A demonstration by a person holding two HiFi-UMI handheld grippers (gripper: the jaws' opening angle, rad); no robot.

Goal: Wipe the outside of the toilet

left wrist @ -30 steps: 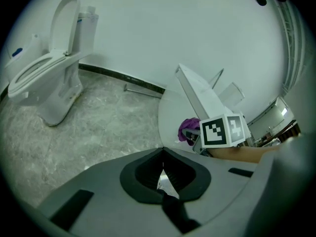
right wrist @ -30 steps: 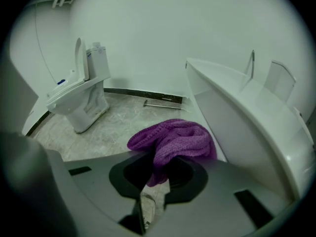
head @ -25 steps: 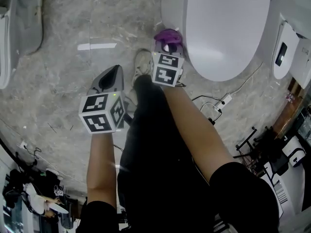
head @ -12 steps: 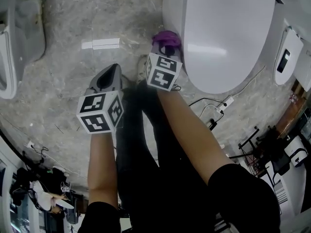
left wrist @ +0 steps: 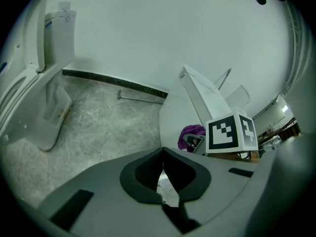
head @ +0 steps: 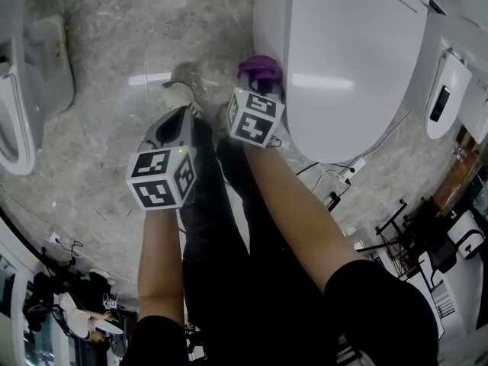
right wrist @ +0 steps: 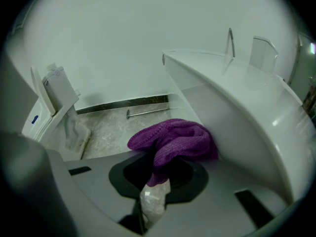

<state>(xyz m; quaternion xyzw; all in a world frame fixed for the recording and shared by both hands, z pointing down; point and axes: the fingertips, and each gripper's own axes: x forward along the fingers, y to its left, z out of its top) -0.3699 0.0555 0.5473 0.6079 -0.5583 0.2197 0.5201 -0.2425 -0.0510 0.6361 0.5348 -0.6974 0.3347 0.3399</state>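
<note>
Clamped the purple cloth (right wrist: 174, 138) in the right gripper (right wrist: 157, 184), just beside the outer side wall of the toilet (head: 351, 59). Held the left gripper (left wrist: 162, 180) with jaws together, empty, over the floor (head: 114, 52). Found the toilet lying lengthwise up the head view, rounded front end lowest.

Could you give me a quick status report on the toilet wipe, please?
Right gripper shut on purple cloth, against toilet outer side. Left gripper shut, empty, off to the side. Nothing blocking the cloth.
</note>
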